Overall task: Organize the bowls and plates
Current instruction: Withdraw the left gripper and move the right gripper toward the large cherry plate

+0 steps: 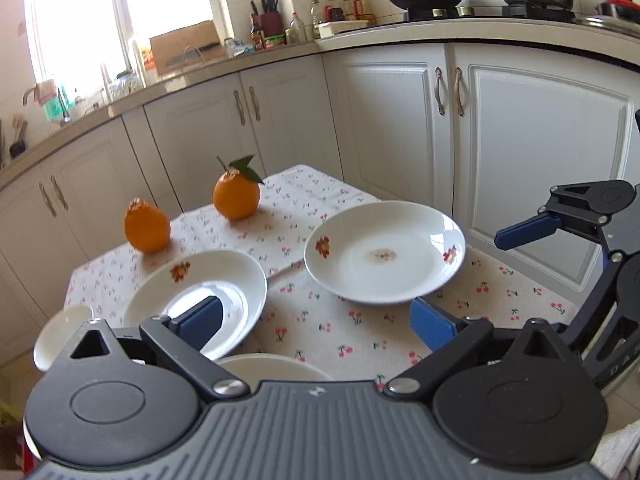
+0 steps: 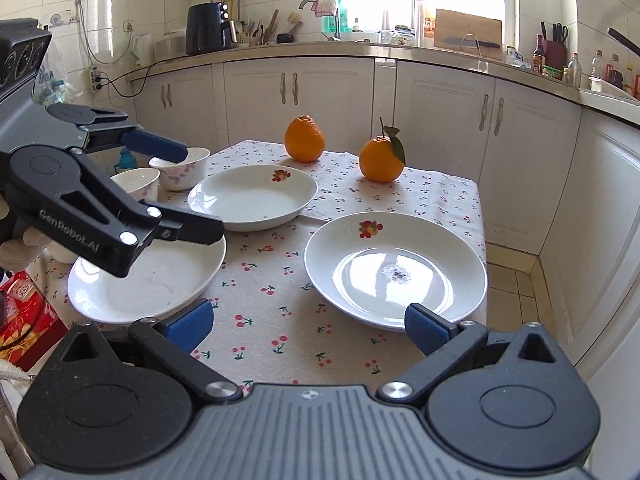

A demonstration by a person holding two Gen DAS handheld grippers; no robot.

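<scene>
Three white plates with fruit prints lie on the cherry-print tablecloth [image 2: 280, 320]. The stained plate [image 2: 396, 268] [image 1: 384, 256] sits near right, a second plate [image 2: 252, 196] [image 1: 200, 292] further back, a third plate [image 2: 148, 280] near left. Two small white bowls [image 2: 182, 168] [image 2: 136, 184] stand at the far left corner. My left gripper [image 2: 202, 194] [image 1: 316, 322] hovers open above the left plate and bowls, nothing between its pads. My right gripper [image 2: 308, 328] is open over the table's near edge, empty; one of its fingers [image 1: 524, 234] shows in the left wrist view.
Two oranges [image 2: 304, 140] [image 2: 380, 160] stand at the table's far side. White kitchen cabinets [image 2: 320, 92] and a cluttered counter wrap around behind. A red box [image 2: 24, 320] sits below the table's left edge. Tiled floor [image 2: 512, 288] lies to the right.
</scene>
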